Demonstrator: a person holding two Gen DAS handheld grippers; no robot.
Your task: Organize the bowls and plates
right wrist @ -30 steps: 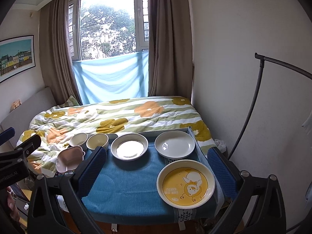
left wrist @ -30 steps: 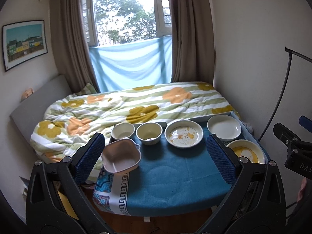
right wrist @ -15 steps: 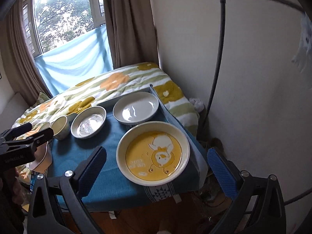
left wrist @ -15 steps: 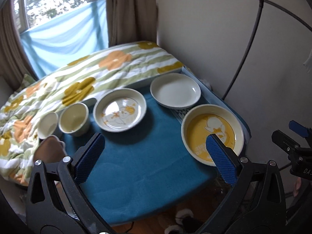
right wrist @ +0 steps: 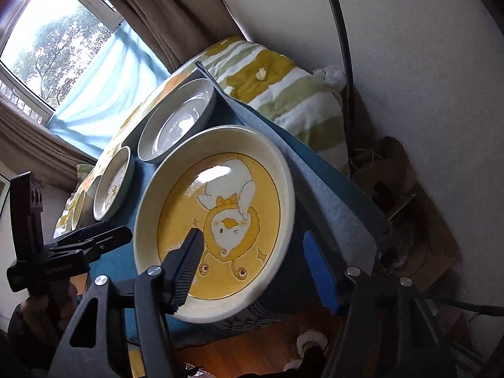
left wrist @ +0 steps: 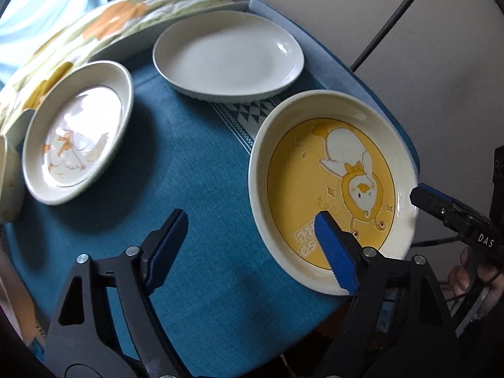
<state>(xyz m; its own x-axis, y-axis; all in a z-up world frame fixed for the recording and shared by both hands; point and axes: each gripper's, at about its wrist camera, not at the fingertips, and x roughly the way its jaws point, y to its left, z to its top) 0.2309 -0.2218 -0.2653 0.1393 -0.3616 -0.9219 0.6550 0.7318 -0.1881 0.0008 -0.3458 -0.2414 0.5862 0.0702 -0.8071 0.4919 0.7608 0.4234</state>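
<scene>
A large yellow duck plate (left wrist: pixel 330 189) lies at the near right of the blue-clothed table (left wrist: pixel 195 189); it also shows in the right wrist view (right wrist: pixel 217 220). My left gripper (left wrist: pixel 252 245) is open, its right finger over the plate's near rim, its left finger over bare cloth. My right gripper (right wrist: pixel 255 264) is open and straddles the plate's near right rim, one finger over the plate's inside, one outside below it. A plain white plate (left wrist: pixel 228 55) and a white duck-print dish (left wrist: pixel 78 129) lie behind.
A cream bowl (left wrist: pixel 8 186) sits at the left edge. The flowered quilt (right wrist: pixel 283 94) lies behind and right of the table. A black lamp pole (right wrist: pixel 340 31) stands against the wall at right. The wooden floor (right wrist: pixel 252 349) shows below the table's edge.
Both grippers have moved down and right, close in on the yellow duck plate. The right gripper has tilted and now straddles its rim. The pink bowl has left view.
</scene>
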